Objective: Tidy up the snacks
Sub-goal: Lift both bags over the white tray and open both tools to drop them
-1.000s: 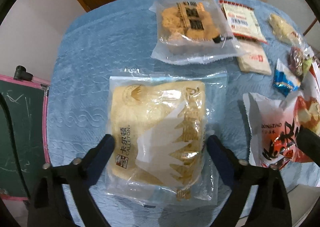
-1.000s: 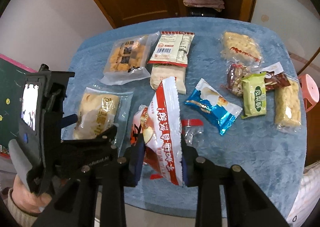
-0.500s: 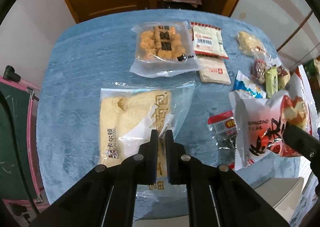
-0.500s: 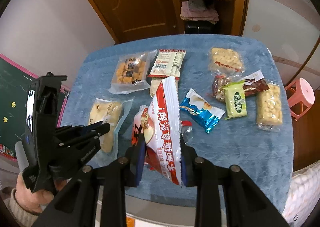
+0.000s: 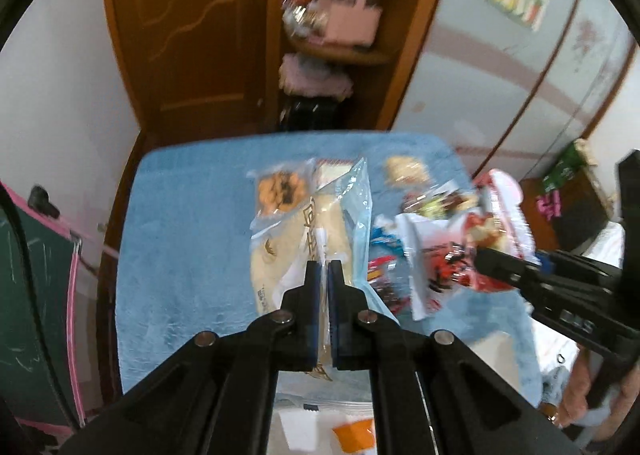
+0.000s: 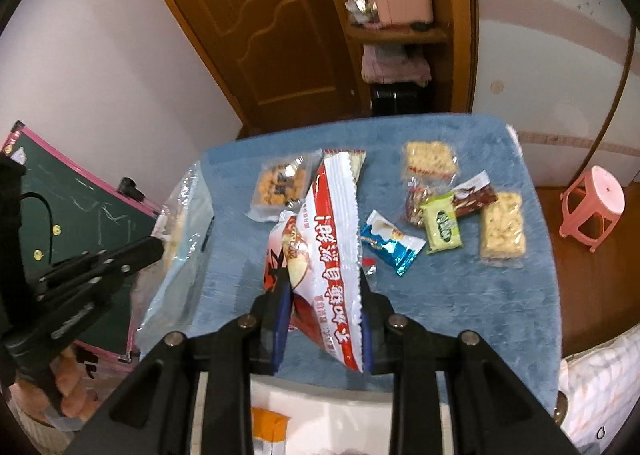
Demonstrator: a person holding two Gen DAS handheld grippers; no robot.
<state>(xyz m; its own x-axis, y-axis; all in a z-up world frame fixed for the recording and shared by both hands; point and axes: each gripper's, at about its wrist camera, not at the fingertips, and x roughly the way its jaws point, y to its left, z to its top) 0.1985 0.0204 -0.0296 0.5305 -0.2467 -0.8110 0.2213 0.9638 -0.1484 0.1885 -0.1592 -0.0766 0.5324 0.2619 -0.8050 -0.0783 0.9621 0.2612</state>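
My left gripper (image 5: 324,267) is shut on a clear bag of pale bread (image 5: 316,227) and holds it lifted above the blue table (image 5: 180,247). The same bag (image 6: 180,231) hangs at the left of the right wrist view, pinched by the left gripper (image 6: 158,249). My right gripper (image 6: 324,283) is shut on a red and white snack bag (image 6: 332,239) and holds it up over the table's near edge. That bag (image 5: 464,255) and the right gripper (image 5: 480,257) also show at the right of the left wrist view.
On the blue table (image 6: 460,295) lie a clear bag of orange crackers (image 6: 280,185), a blue wrapper (image 6: 390,243), a green packet (image 6: 442,227), and two rice bars (image 6: 430,159) (image 6: 502,229). A pink stool (image 6: 592,203) stands at the right, a chalkboard (image 6: 72,195) at the left.
My left gripper closed on the bread bag and lifted it off the table. Both grippers have risen and pulled back with their bags.
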